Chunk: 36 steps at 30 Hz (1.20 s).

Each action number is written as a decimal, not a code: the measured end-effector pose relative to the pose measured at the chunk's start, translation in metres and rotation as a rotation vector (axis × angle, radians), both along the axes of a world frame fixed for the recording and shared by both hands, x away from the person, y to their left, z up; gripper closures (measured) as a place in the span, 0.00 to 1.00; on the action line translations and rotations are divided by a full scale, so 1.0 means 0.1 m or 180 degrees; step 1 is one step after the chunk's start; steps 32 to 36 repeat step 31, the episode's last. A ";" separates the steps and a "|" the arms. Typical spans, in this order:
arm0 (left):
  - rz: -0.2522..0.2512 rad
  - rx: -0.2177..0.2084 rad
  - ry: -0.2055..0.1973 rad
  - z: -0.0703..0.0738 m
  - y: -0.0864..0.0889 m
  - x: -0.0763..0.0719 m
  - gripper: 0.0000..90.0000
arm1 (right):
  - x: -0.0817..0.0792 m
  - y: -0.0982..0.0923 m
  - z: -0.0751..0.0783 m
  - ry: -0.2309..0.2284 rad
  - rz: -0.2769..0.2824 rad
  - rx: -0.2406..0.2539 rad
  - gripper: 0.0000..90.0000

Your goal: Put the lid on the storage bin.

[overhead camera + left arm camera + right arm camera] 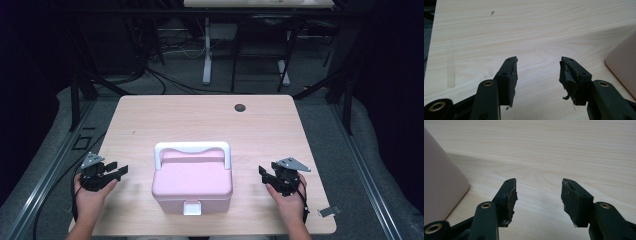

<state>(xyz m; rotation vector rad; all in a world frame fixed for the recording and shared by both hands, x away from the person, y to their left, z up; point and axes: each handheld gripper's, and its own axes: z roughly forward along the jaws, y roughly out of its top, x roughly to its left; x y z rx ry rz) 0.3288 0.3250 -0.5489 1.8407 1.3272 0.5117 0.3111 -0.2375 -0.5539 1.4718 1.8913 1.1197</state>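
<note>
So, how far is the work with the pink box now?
Nothing looks done: the pink box sits closed, white latch down, handle folded back. In hand: left gripper and right gripper flank it, jaws open and empty. Touching and opening it remain.

one pink box (192,182), two claws (119,172) (263,173)

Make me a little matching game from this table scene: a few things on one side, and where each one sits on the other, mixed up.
Things:
1. pink box
2. left gripper
3. right gripper
4. dark round hole

Places:
A. far part of the table
B. middle, near the front edge
C. right of the box, jaws open
D. left of the box, jaws open

Pairs: 1-B, 2-D, 3-C, 4-A
</note>
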 end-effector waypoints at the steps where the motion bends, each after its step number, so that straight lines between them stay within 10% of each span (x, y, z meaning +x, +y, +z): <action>1: -0.0003 0.0010 0.0030 -0.02 0.00 0.01 0.54 | 0.00 -0.01 -0.01 0.0007 -0.0014 -0.0035 0.51; 22: 0.0070 -0.0063 0.0157 -0.15 -0.02 0.20 0.53 | -0.10 -0.11 -0.11 0.0050 -0.0139 -0.0060 0.50; 36: -0.0021 0.0194 0.0155 -0.13 -0.13 0.27 0.51 | -0.15 -0.17 -0.14 0.0041 -0.0191 -0.0093 0.49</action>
